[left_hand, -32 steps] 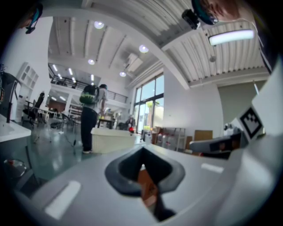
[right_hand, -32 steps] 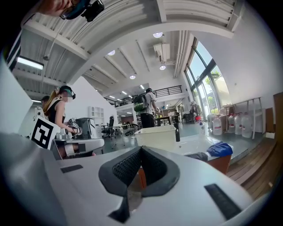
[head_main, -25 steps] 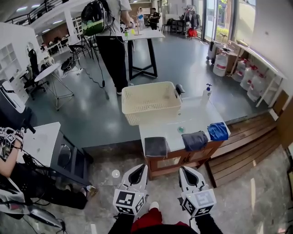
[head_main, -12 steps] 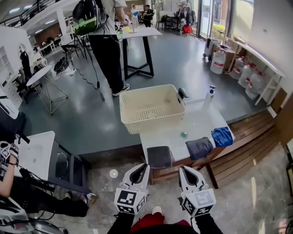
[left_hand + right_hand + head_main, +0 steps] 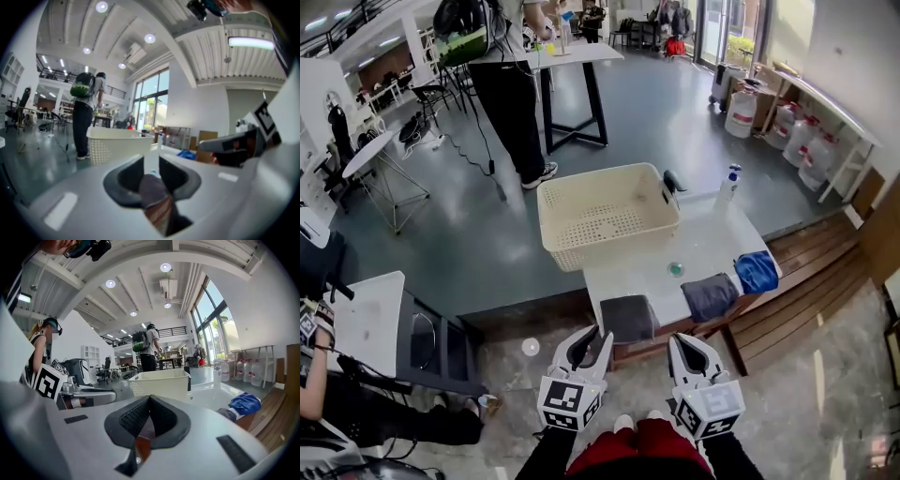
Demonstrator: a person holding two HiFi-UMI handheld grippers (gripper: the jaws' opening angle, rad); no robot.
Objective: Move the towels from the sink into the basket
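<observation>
L hand-held gripper (image 5: 592, 339) has just been opening: jaws part-way apart, nothing in them. The dark grey towel (image 5: 628, 317) lines up ahead of the gap, untouched. R hand-held gripper (image 5: 688, 345) is closed, empty. Dark grey towel, grey towel (image 5: 710, 295) & blue towel (image 5: 757, 272) drape over the sink (image 5: 647, 277) front rim; basket (image 5: 609, 214) sits behind. Risk: towels hang half off, so a shallow pinch prob. drags one to the floor.
</observation>
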